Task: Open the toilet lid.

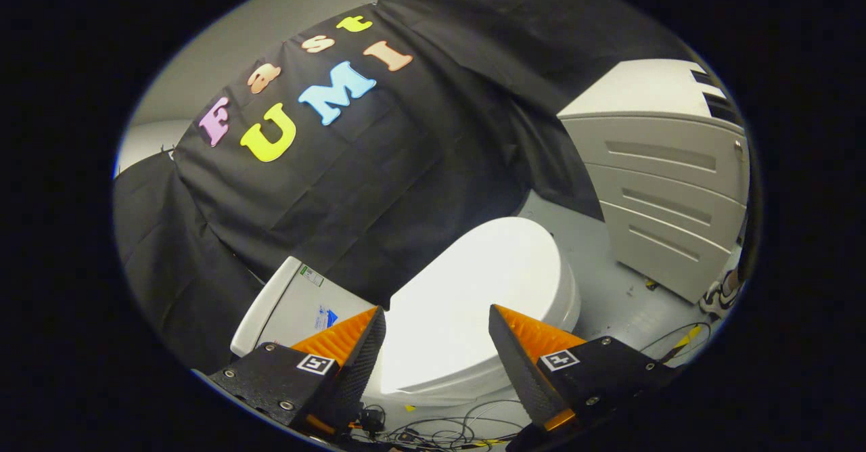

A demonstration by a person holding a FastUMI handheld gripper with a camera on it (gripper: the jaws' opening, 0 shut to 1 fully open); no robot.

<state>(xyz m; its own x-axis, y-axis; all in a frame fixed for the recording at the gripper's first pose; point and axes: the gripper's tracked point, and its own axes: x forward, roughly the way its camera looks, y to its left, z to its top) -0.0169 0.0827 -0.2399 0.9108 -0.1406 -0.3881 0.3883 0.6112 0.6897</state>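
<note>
Hovering at the frame's bottom, your gripper has its fingers spread apart, gripping nothing; the closed toilet lid lies beyond them, cabinet at right.

the white toilet lid lies shut, flat on the bowl, smooth and oval, just ahead of the spread claw fingers, untouched.
</note>
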